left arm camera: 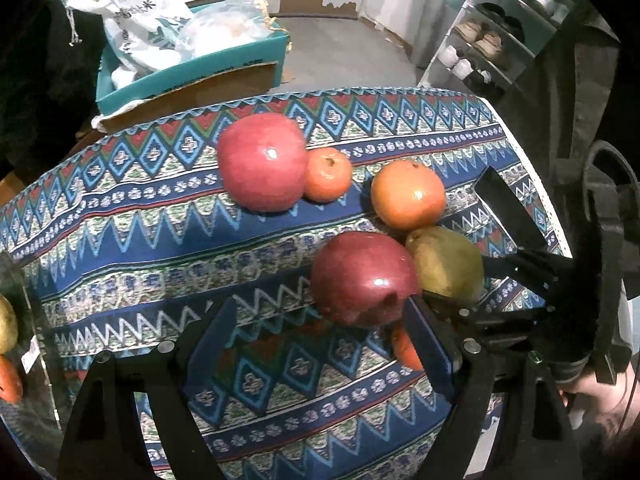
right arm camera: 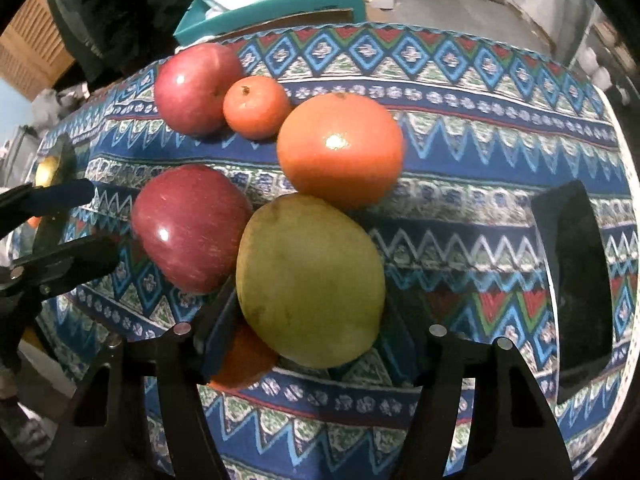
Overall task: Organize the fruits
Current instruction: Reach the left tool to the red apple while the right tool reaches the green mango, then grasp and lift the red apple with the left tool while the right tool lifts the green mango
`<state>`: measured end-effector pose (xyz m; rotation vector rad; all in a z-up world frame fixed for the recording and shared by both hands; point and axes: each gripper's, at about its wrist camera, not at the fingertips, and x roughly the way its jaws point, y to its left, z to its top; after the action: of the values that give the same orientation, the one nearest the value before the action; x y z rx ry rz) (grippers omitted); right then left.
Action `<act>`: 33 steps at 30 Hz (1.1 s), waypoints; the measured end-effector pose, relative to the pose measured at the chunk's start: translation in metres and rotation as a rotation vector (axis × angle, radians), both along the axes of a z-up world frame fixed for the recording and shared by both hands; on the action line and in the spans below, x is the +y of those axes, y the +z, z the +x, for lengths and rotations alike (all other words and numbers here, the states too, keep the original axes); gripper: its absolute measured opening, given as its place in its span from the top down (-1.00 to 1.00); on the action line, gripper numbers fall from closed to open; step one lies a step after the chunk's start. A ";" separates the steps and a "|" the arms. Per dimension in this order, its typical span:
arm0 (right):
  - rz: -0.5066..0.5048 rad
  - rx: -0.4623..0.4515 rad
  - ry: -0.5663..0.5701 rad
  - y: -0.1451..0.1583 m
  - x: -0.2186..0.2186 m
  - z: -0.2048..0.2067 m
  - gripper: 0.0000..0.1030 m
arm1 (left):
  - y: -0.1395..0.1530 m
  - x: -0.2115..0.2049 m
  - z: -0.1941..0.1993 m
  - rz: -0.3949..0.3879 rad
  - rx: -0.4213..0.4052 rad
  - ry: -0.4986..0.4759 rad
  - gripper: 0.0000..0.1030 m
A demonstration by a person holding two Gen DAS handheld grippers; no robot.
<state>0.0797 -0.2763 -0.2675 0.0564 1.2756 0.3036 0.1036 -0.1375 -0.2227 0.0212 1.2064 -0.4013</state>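
Fruits lie on a patterned cloth table (left arm camera: 140, 240). My right gripper (right arm camera: 308, 320) is shut on a green-yellow mango (right arm camera: 310, 280), also seen in the left wrist view (left arm camera: 444, 266). My left gripper (left arm camera: 320, 344) is open and empty, its fingers just short of a dark red apple (left arm camera: 364, 278) that touches the mango (right arm camera: 190, 228). Behind them lie a large orange (left arm camera: 408, 194) (right arm camera: 340, 148), a small tangerine (left arm camera: 328, 174) (right arm camera: 256, 106) and a lighter red apple (left arm camera: 262, 162) (right arm camera: 196, 88). Another small orange (right arm camera: 240, 356) lies partly hidden under the mango.
A clear container (left arm camera: 16, 344) at the left edge holds a pear and an orange fruit. A teal box (left arm camera: 192, 72) with bags stands behind the table. A black rectangular object (right arm camera: 576, 280) lies on the cloth at the right. A shoe rack (left arm camera: 480, 44) is beyond.
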 end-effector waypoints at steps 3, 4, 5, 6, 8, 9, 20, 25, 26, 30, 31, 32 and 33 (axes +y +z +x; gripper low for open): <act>-0.007 -0.003 -0.029 0.003 -0.010 -0.004 -0.30 | -0.003 -0.008 0.002 -0.008 0.014 -0.004 -0.67; -0.009 -0.004 -0.039 0.004 -0.014 -0.006 -0.30 | -0.004 -0.011 0.002 -0.011 0.020 -0.006 -0.67; -0.009 -0.005 -0.050 0.005 -0.017 -0.007 -0.30 | -0.006 -0.014 0.003 -0.013 0.024 -0.007 -0.67; -0.008 -0.007 -0.062 0.006 -0.021 -0.009 -0.30 | -0.007 -0.017 0.003 -0.018 0.027 -0.008 -0.67; -0.007 -0.013 -0.086 0.008 -0.028 -0.011 -0.30 | -0.009 -0.022 0.004 -0.019 0.032 -0.012 -0.67; -0.007 -0.017 -0.096 0.010 -0.033 -0.013 -0.30 | -0.010 -0.025 0.004 -0.019 0.033 -0.014 -0.67; 0.001 -0.069 -0.224 0.035 -0.081 -0.020 -0.30 | -0.024 -0.048 0.011 -0.018 0.082 -0.019 -0.67; -0.005 -0.081 -0.234 0.036 -0.076 -0.017 -0.30 | -0.042 -0.055 0.020 -0.004 0.130 -0.018 -0.67; -0.002 -0.082 -0.236 0.037 -0.076 -0.017 -0.30 | -0.045 -0.055 0.022 -0.010 0.144 -0.016 -0.67; 0.003 -0.088 -0.238 0.039 -0.077 -0.018 -0.30 | -0.054 -0.056 0.027 -0.054 0.186 0.003 -0.65; 0.004 -0.088 -0.238 0.039 -0.077 -0.018 -0.30 | -0.054 -0.057 0.027 -0.052 0.178 0.000 -0.62; 0.003 -0.088 -0.237 0.039 -0.076 -0.017 -0.30 | -0.054 -0.059 0.027 -0.045 0.172 -0.011 -0.57; 0.001 -0.088 -0.235 0.039 -0.075 -0.017 -0.30 | -0.055 -0.061 0.027 -0.041 0.172 -0.023 -0.53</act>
<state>0.0631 -0.3512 -0.2289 0.1909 1.1686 0.1034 0.1308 -0.1983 -0.2777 -0.0358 1.3678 -0.4547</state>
